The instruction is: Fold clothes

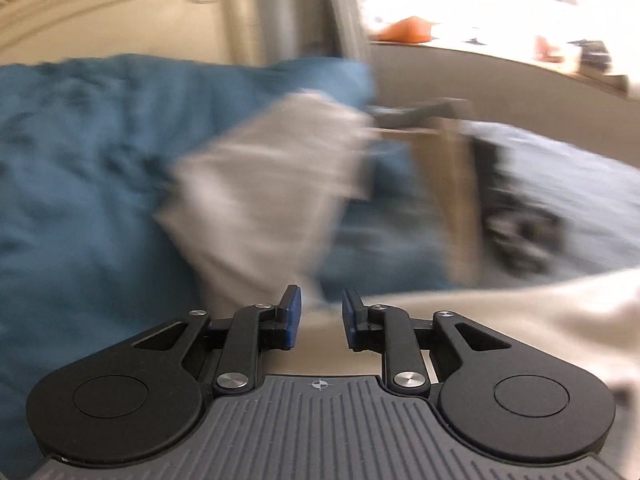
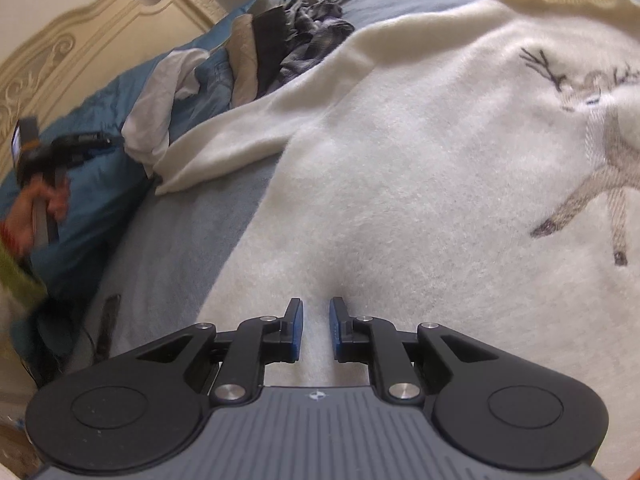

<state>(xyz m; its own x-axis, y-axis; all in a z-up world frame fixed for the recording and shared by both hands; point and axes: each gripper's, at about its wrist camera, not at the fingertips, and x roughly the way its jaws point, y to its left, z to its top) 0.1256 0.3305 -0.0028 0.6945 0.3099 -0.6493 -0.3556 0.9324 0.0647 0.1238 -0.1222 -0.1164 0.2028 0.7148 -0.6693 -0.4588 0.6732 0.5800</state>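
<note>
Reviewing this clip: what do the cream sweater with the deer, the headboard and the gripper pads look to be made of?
Cream sweater: a soft, fuzzy knit, wool-like, with a matte nap; the deer looks stitched in thread.
Headboard: probably painted wood, cream, with carved scrolls in relief; molded material cannot be ruled out.
Gripper pads: blue, matte, likely rubber or soft plastic, on black hard-plastic fingers.

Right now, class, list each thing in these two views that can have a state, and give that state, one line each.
Cream sweater: spread flat on the bed, deer side up, not yet folded.
Sweater sleeve: lying stretched out to the side.
Clothes pile: crumpled, unfolded.
Blue duvet: rumpled.
Left gripper: slightly open, nothing between its pads.
Right gripper: slightly open over the sweater; whether it pinches the cloth cannot be told.
</note>
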